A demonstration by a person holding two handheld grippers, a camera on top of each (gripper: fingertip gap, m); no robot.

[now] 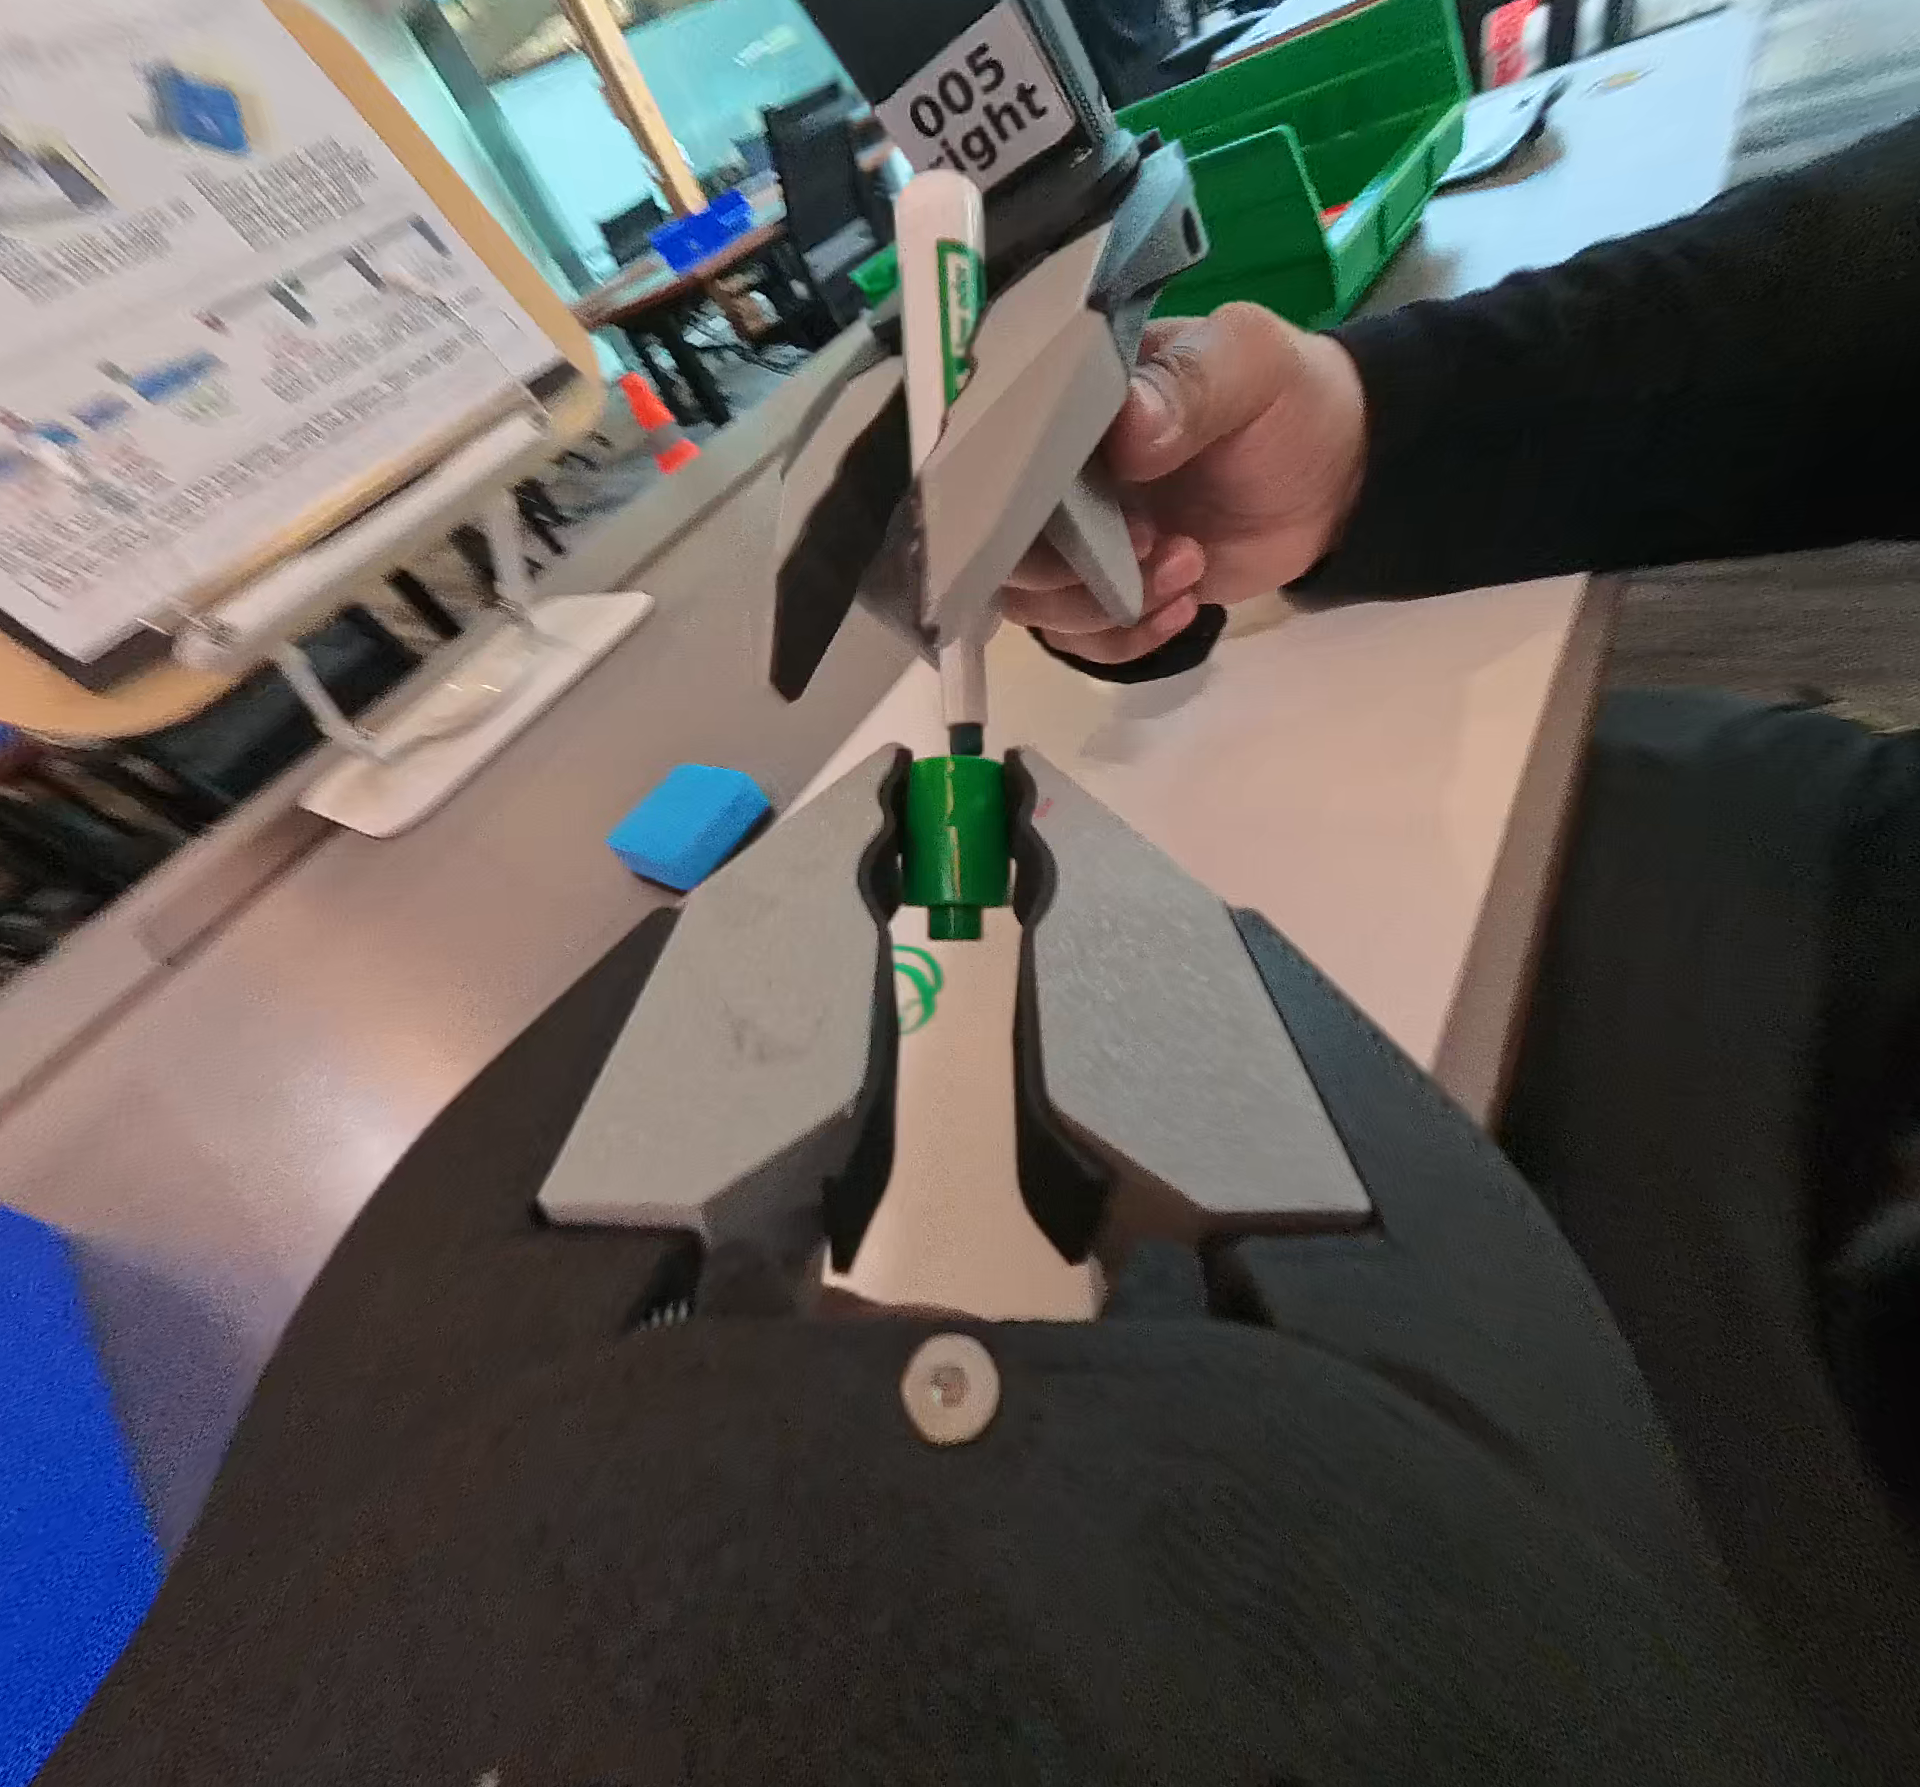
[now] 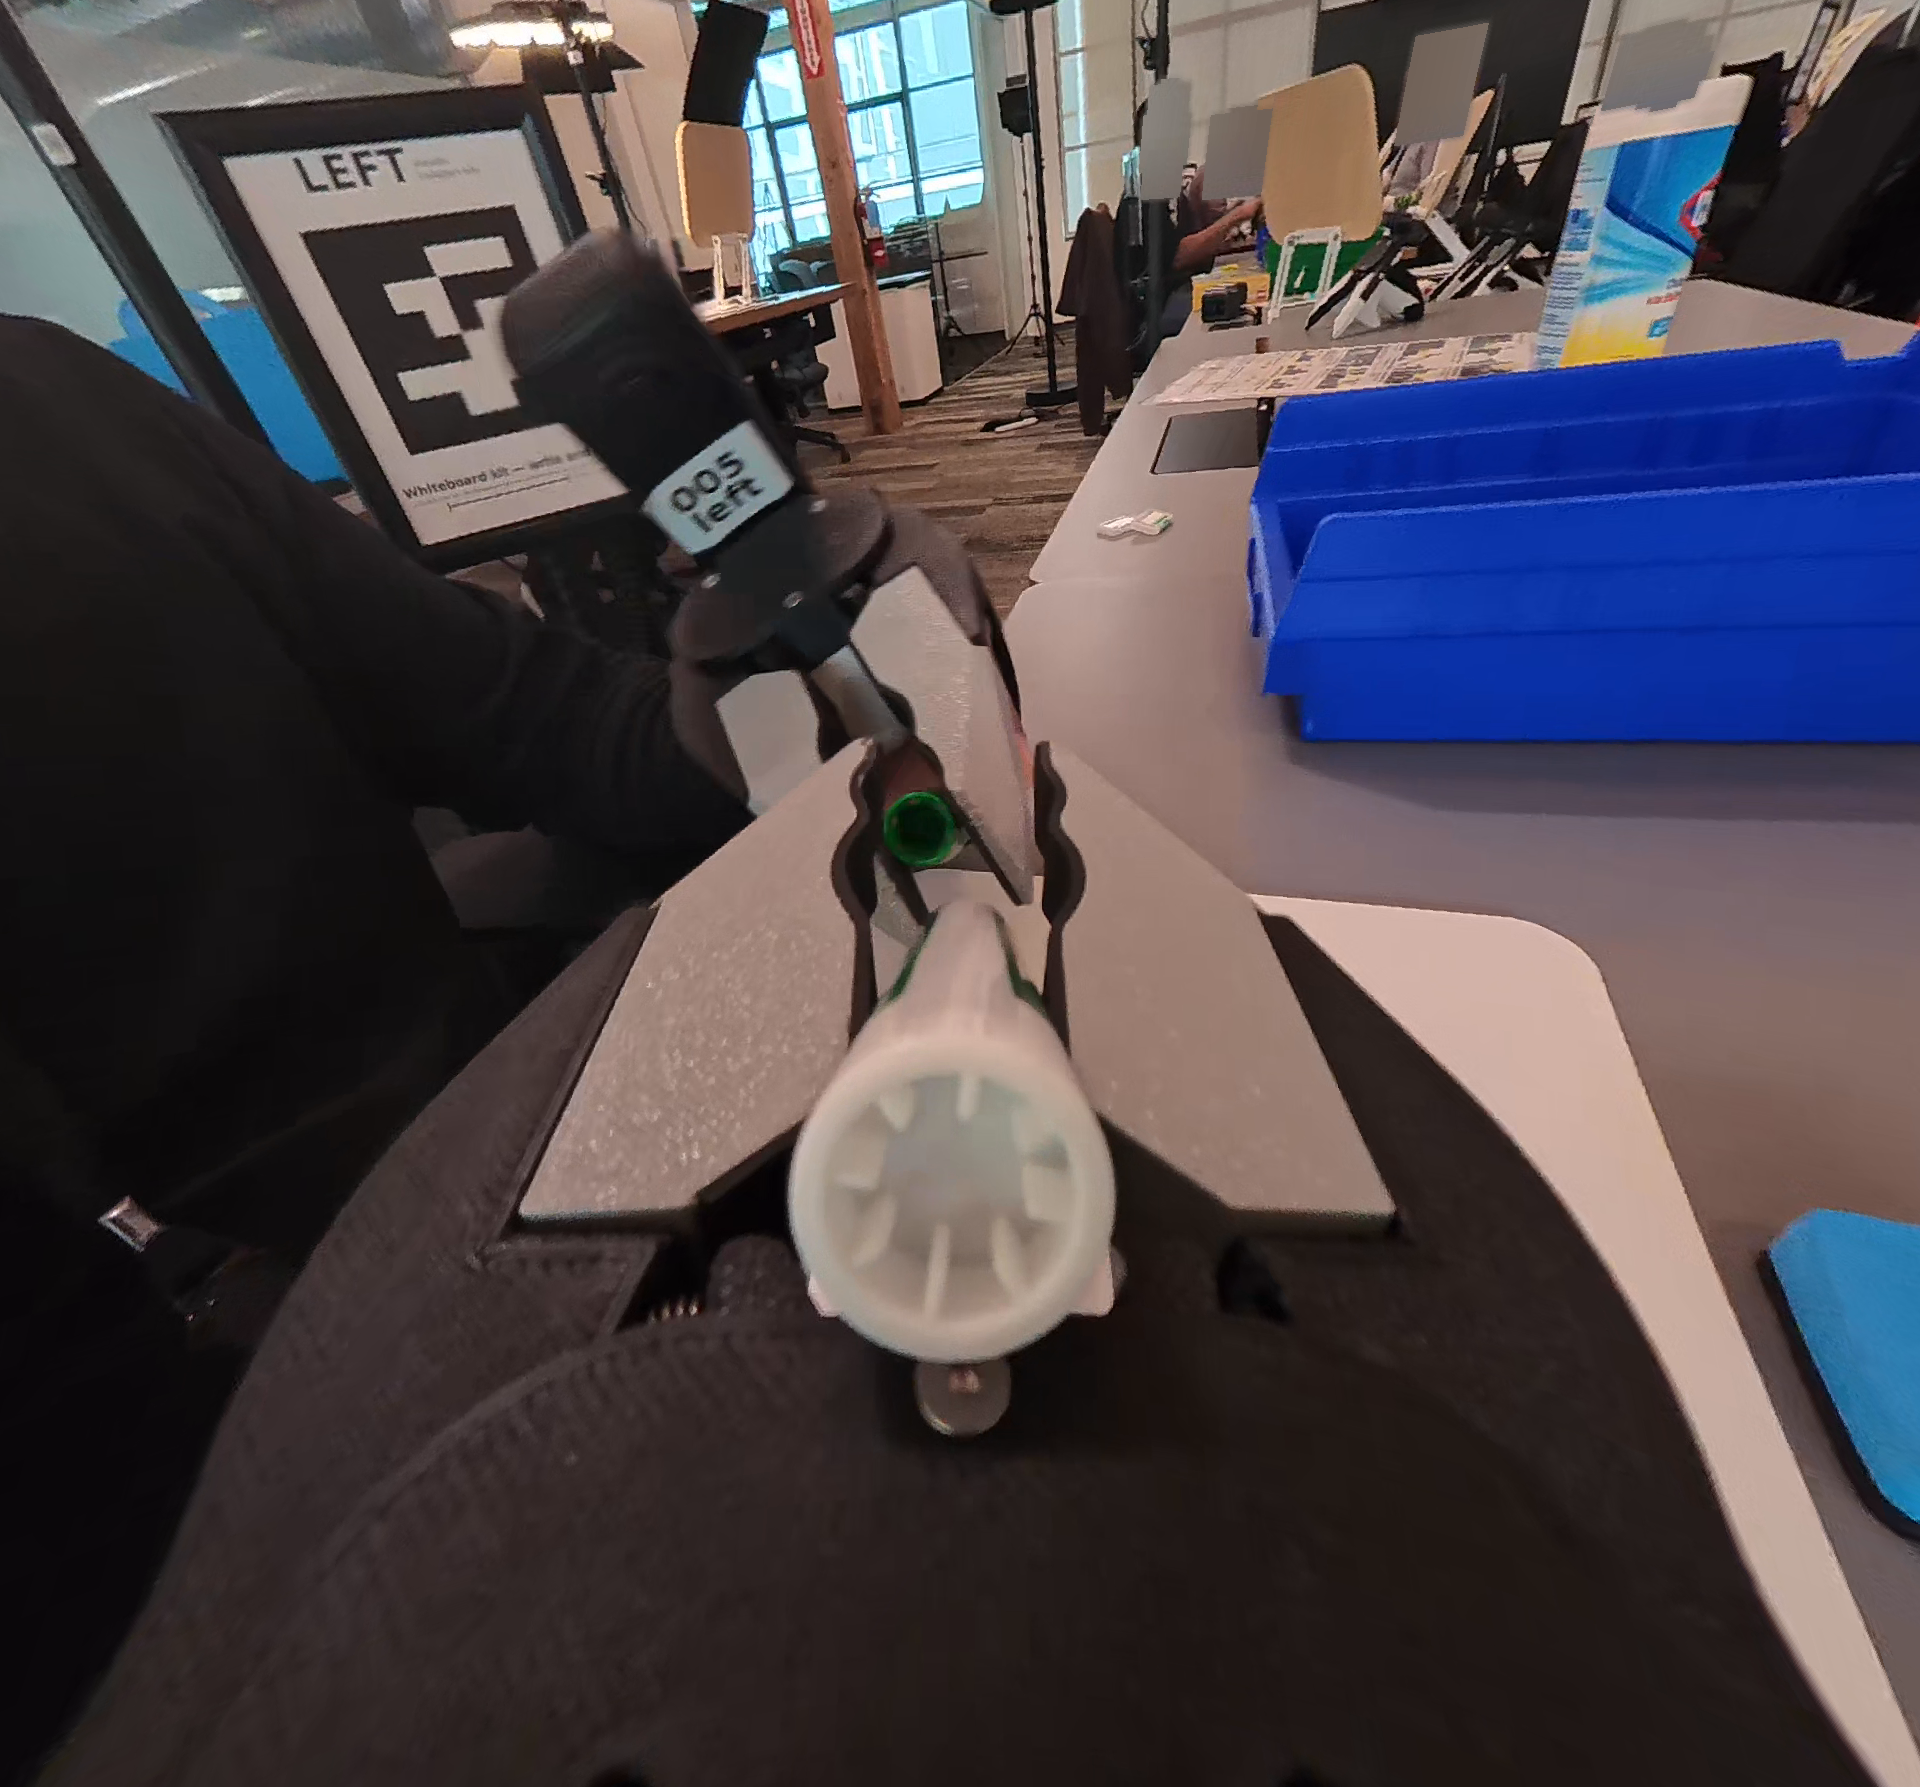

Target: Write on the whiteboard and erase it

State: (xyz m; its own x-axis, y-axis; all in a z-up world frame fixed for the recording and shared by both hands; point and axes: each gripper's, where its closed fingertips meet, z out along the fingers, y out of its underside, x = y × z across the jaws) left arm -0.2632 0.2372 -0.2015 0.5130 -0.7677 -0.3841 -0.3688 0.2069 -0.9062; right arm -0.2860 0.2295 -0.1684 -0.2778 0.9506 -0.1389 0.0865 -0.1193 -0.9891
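1. Office space stretches out behind, with desks, a blue bin [image 2: 1579,532] and a green bin [image 1: 1320,179]; up close, a grey tabletop [image 2: 1403,802] carries a white whiteboard [image 1: 1247,854] lying flat.

2. On the whiteboard, a small green scribble [image 1: 916,994] shows just beneath the left gripper [image 1: 954,838], so by my reading the writing part is done.

3. The left gripper's fingers [image 1: 748,958] stand narrow and press from both sides on the green cap [image 1: 954,844], open end facing the marker.

4. The right gripper [image 1: 914,532], held by a hand [image 1: 1236,459], clamps the white marker [image 1: 940,324] along its barrel; from its own camera the marker's butt end [image 2: 951,1207] fills the near view, so the pads' contact is hard to see there.

5. The marker's dark tip [image 1: 966,738] sits just above the cap's mouth, nearly touching and roughly in line. I judge this as the recapping step, with the tip about to enter but not seated.

6. Left to do, as I see it: push marker and cap together, set the marker down, then erase.

7. The blue eraser [image 1: 688,825] lies untouched on the tabletop just beside the whiteboard's edge, and the scribble is not yet wiped.
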